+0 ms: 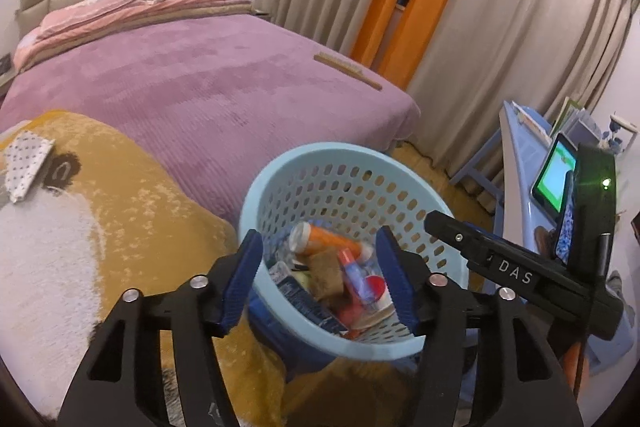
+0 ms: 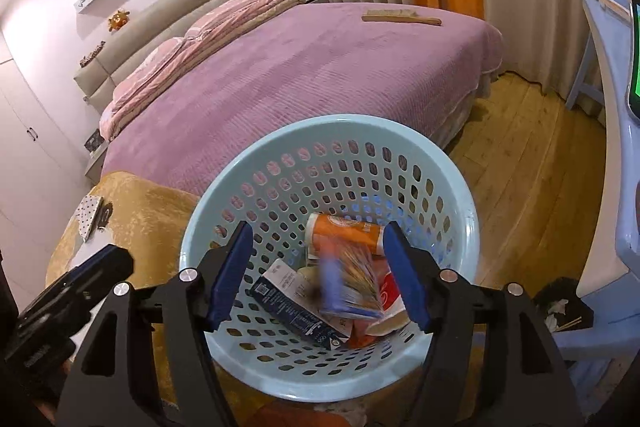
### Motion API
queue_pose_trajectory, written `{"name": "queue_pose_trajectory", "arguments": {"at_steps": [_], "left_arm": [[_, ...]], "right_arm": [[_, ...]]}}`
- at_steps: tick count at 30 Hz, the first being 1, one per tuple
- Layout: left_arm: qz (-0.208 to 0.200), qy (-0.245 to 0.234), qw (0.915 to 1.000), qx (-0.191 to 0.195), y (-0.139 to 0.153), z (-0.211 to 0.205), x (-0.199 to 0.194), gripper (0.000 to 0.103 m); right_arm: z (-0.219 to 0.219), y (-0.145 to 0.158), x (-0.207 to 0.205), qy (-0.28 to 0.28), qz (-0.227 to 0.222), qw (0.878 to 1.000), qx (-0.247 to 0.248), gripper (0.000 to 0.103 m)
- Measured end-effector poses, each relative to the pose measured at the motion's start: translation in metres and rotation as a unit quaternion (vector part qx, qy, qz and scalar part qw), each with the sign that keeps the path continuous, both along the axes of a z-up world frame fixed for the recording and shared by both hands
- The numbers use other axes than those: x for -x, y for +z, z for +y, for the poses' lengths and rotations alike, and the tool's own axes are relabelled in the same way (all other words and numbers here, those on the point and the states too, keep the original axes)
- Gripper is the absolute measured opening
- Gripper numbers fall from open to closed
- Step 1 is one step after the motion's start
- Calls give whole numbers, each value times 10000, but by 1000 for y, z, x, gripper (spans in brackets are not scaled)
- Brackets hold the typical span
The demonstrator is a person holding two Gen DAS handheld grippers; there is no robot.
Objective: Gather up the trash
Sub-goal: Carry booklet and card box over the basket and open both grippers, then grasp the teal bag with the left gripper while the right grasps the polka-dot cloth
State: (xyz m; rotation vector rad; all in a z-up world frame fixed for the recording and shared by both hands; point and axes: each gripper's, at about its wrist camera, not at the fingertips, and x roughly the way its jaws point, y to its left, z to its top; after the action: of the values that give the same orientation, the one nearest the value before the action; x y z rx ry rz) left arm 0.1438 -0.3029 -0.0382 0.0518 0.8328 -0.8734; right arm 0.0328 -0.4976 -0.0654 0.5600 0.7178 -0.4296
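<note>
A light blue perforated basket (image 1: 336, 151) (image 2: 328, 125) stands by the bed and holds trash: an orange tube (image 1: 324, 241) (image 2: 348, 233), a dark blue carton (image 2: 292, 311), a brown piece (image 1: 326, 273) and a red-and-blue tube (image 1: 356, 275). My left gripper (image 1: 322, 279) hangs open over the basket, nothing between its blue pads. My right gripper (image 2: 318, 275) is open above the same basket. A blurred blue and yellow packet (image 2: 348, 287) is in the gap, clear of both pads. Each gripper's black body shows at the edge of the other's view.
A bed with a purple cover (image 1: 224, 75) lies behind, a wooden brush (image 1: 346, 71) (image 2: 400, 18) on its far edge. A yellow blanket (image 1: 132, 195) with a dotted cloth (image 1: 24, 163) lies left. A blue desk (image 1: 516, 147) with a lit tablet (image 1: 554, 175) stands right.
</note>
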Motion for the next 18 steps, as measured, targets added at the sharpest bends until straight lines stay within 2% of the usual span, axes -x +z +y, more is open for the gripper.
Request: {"name": "queue_pose_trajectory", "arguments": {"at_steps": [5, 10, 14, 18], "left_arm": [[-40, 195, 9994, 274, 18, 32, 2, 60], [-56, 585, 9968, 536, 34, 73, 1, 60], [-121, 1068, 9920, 663, 43, 119, -4, 60], [-230, 1633, 9845, 603, 47, 168, -14, 60]], "right_arm": [[14, 14, 3, 133, -157, 9998, 75, 64], [51, 34, -4, 548, -372, 9974, 266, 64], [83, 44, -15, 927, -476, 9938, 382, 64], [123, 47, -34, 1416, -569, 9876, 374, 64]]}}
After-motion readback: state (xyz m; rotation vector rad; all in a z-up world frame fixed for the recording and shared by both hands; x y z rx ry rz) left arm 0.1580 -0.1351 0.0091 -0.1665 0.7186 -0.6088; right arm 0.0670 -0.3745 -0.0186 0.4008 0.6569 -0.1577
